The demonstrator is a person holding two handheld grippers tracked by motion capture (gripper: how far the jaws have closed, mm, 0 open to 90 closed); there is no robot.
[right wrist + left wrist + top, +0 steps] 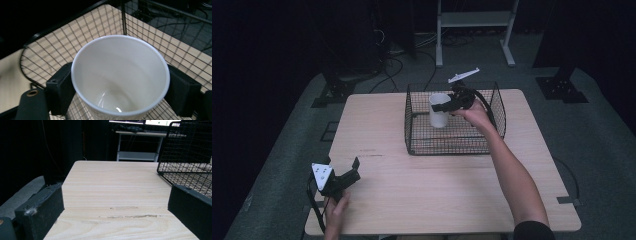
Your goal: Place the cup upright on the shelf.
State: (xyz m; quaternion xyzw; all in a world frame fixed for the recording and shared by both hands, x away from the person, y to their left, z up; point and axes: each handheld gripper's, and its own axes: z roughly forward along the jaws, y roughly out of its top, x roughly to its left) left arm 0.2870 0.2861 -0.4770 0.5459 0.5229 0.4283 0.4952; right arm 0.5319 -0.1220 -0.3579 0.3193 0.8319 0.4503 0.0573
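A white paper cup (439, 111) stands upright inside a black wire basket (452, 151) at the table's far middle. My right gripper (441, 105) reaches into the basket from the right, and its jaws press the cup's rim on both sides. The right gripper view looks down into the empty cup (120, 75), with the right gripper (121, 91) shut around it and the basket's mesh (62, 42) behind. My left gripper (344, 166) sits low over the wooden table (422, 190) near its front left corner. This left gripper (115, 205) is open with only bare wood between its jaws.
The basket's near corner (187, 157) lies ahead and to the right of the left gripper. Beyond the table's far edge stand a white metal frame (474, 20), floor cables (392, 65) and black stand bases (332, 92).
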